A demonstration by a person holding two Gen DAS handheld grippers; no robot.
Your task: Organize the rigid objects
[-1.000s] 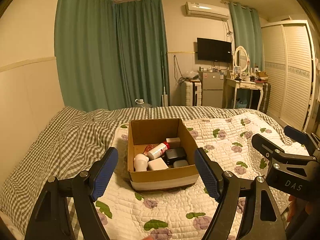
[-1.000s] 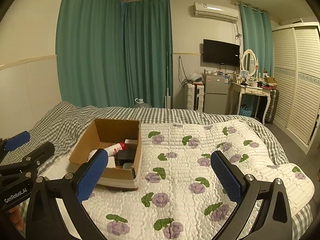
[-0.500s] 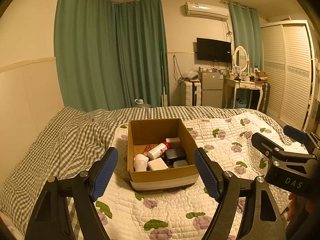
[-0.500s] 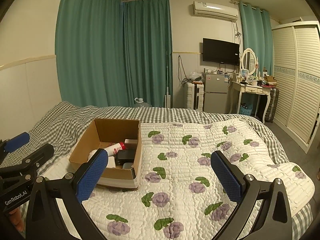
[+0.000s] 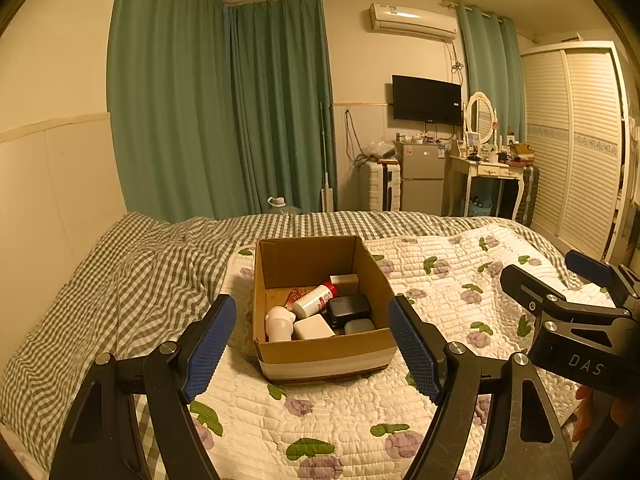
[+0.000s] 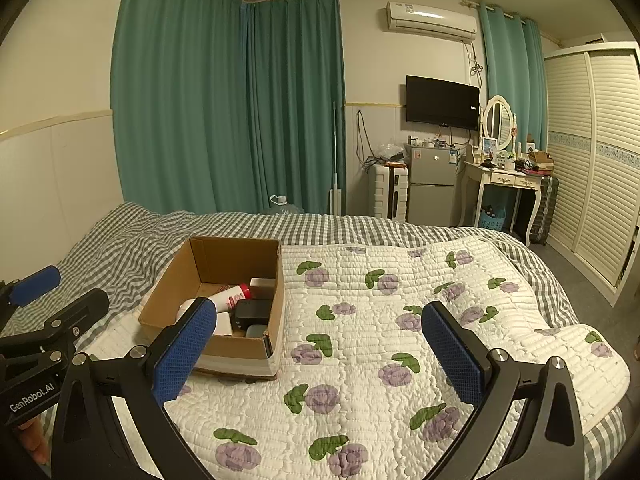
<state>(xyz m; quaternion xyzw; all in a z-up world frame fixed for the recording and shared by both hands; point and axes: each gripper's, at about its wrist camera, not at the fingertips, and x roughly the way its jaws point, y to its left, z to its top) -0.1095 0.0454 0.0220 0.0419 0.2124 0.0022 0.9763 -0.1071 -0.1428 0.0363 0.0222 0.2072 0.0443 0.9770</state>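
An open cardboard box [image 5: 320, 350] sits on the quilted bed and holds several rigid objects: a white bottle with a red cap [image 5: 314, 300], a black case [image 5: 349, 309], a white block [image 5: 313, 327] and a white cup [image 5: 279, 322]. My left gripper [image 5: 312, 340] is open and empty, held just in front of the box. My right gripper [image 6: 320, 352] is open and empty, held to the right of the box [image 6: 236, 346] above the quilt. Each gripper shows at the edge of the other's view.
A white floral quilt [image 6: 400, 340] covers the right part of the bed, over a grey checked sheet [image 5: 120, 280]. Green curtains, a small fridge [image 6: 432, 192], a dressing table [image 6: 504, 180] and a wardrobe [image 6: 592, 160] stand beyond the bed.
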